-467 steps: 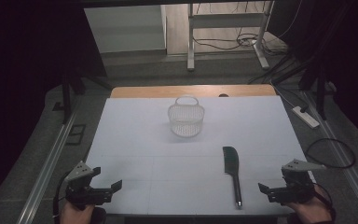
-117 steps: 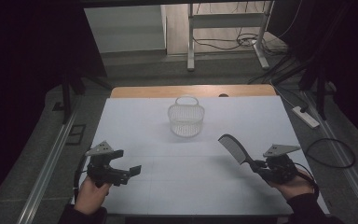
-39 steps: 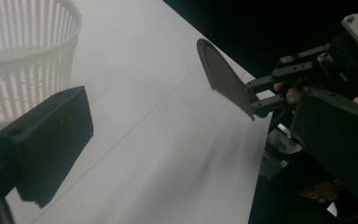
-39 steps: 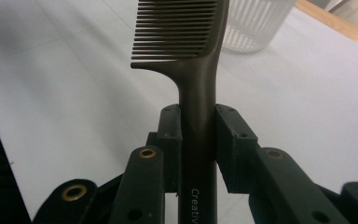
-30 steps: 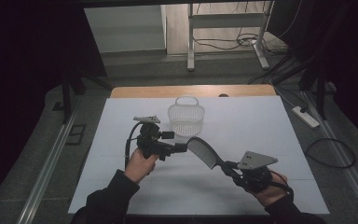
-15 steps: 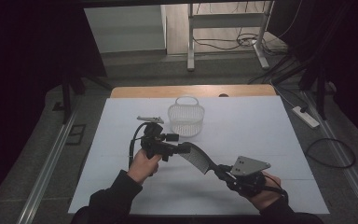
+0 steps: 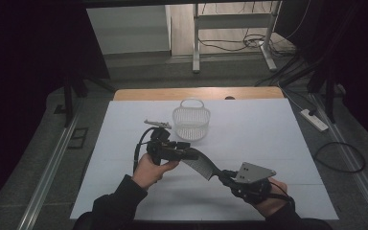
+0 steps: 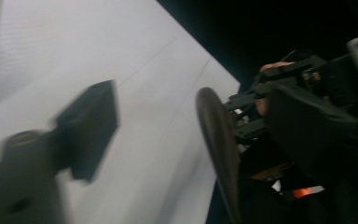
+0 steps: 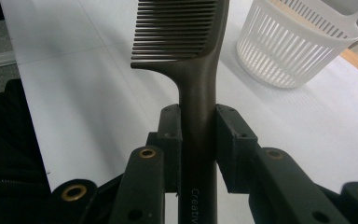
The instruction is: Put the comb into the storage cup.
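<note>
We see a dark comb (image 7: 199, 164) held above the white counter (image 7: 278, 139), between two hand-held grippers, just in front of a white basket (image 7: 191, 120). Our right gripper (image 9: 198, 135) is clamped on the comb's handle. A second ago the comb was apart from our left gripper (image 7: 191, 154); now its toothed end lies between that gripper's jaws, which have just been closing. We judge a handover to the left gripper is under way. In the left gripper view the picture is blurred; the comb (image 8: 219, 154) stands edge-on between the jaws, and we cannot tell if the pads touch it yet.
</note>
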Action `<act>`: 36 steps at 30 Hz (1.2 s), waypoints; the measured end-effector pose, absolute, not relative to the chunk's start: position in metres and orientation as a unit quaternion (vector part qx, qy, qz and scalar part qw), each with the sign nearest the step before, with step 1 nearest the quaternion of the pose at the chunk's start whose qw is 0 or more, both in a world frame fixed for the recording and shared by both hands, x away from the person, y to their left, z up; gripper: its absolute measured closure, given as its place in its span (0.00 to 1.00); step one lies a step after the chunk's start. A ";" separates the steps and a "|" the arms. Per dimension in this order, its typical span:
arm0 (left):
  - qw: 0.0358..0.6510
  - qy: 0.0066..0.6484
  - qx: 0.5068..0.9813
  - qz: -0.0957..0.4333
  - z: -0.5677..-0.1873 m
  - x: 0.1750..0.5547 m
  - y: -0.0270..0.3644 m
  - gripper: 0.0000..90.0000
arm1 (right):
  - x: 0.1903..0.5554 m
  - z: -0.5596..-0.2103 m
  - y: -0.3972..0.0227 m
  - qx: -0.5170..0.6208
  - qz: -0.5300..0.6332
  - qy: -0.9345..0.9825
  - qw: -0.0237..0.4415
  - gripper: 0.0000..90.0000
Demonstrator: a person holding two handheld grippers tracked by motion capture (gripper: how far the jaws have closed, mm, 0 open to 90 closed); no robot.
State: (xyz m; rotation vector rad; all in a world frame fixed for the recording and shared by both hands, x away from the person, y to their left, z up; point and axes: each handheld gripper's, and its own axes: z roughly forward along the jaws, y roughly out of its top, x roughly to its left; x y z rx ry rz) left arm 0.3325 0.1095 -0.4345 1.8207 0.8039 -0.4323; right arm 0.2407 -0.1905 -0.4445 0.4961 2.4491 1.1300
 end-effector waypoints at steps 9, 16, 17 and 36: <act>0.531 0.342 0.745 -0.215 -0.436 0.334 0.113 0.73 | 0.240 -0.445 -0.190 0.174 0.403 0.875 0.204 0.80; 0.541 0.353 0.719 -0.257 -0.442 0.335 0.114 0.91 | 0.240 -0.446 -0.189 0.167 0.396 0.877 0.212 0.80; 0.541 0.357 0.713 -0.265 -0.444 0.335 0.114 0.92 | 0.240 -0.447 -0.188 0.164 0.393 0.878 0.218 0.80; 0.551 0.357 0.712 -0.250 -0.439 0.333 0.117 0.93 | 0.242 -0.449 -0.190 0.162 0.397 0.876 0.221 0.61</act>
